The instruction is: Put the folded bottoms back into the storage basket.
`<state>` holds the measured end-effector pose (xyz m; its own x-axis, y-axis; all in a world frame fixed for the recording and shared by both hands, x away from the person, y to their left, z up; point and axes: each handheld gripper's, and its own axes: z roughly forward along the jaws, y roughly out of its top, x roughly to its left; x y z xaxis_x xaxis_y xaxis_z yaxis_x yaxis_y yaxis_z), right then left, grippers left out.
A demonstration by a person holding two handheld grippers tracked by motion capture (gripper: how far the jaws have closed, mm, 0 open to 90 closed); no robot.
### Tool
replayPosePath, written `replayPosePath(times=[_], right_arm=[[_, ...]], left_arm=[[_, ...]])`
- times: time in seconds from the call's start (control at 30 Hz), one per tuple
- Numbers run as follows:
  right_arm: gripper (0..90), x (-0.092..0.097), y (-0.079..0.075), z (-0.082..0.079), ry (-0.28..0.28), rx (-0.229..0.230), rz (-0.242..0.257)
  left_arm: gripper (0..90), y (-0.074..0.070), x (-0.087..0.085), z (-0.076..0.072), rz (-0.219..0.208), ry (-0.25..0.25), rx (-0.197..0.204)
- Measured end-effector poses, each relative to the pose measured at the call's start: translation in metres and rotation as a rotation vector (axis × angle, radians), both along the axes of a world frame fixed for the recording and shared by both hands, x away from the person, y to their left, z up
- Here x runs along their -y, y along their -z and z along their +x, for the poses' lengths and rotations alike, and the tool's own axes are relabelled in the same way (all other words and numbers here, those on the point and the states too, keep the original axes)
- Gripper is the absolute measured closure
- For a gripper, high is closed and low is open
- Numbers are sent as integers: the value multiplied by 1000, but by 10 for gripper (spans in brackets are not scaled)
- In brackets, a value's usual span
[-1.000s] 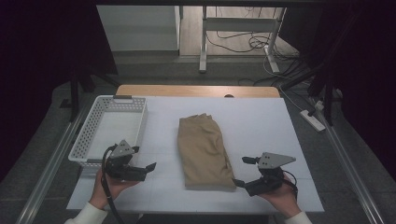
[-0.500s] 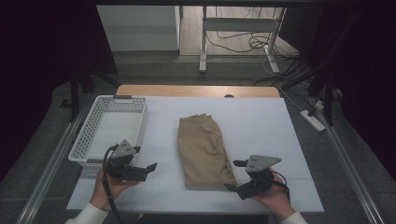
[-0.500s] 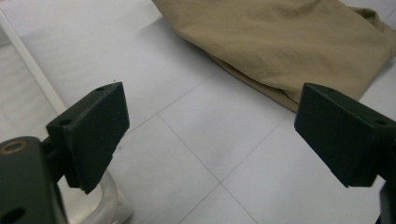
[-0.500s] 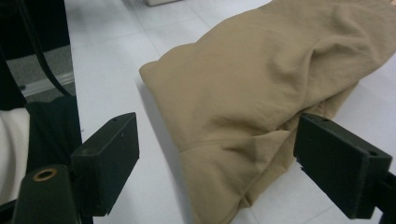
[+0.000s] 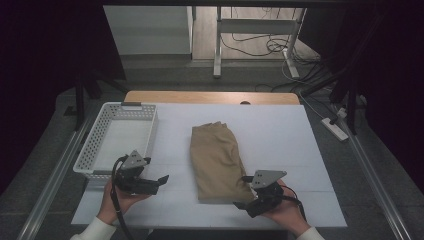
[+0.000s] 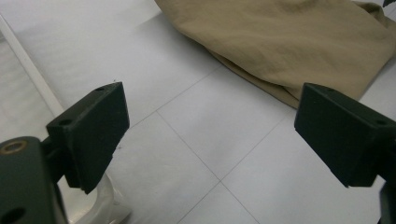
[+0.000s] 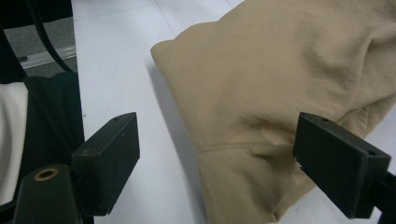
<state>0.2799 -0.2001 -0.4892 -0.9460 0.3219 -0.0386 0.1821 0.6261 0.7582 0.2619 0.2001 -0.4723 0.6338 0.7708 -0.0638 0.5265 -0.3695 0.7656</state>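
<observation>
Lying between open right hand-held gripper [image 7: 219, 163] jaws — tan cloth [image 7: 280, 93].

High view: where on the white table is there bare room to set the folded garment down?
Bare stretches: right of the tan garment out to the table edge, the far strip behind it, and inside the white basket. Crowded: the near edge, with the left claw and right claw.
</observation>
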Motion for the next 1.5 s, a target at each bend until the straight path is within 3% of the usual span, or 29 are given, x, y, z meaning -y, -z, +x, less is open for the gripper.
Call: replayPosePath(times=[0.27, 0.6, 0.93, 1.07, 1.23, 1.5], right_arm=[[154, -10, 0, 2, -26, 7, -14], [155, -20, 9, 5, -41, 29, -95], [182, -25, 24, 15, -34, 33, -207], [217, -27, 28, 17, -33, 64, -263], [269, -25, 28, 23, -15, 51, -263], [465, -24, 26, 28, -31, 48, -266]], left_arm=[[98, 0, 0, 0, 0, -5, -2], [98, 0, 0, 0, 3, -3, -5], [98, 2, 1, 1, 9, 2, -15], [98, 2, 1, 1, 8, 3, -12], [98, 1, 1, 0, 8, 4, -12], [98, 1, 1, 0, 3, 7, -2]])
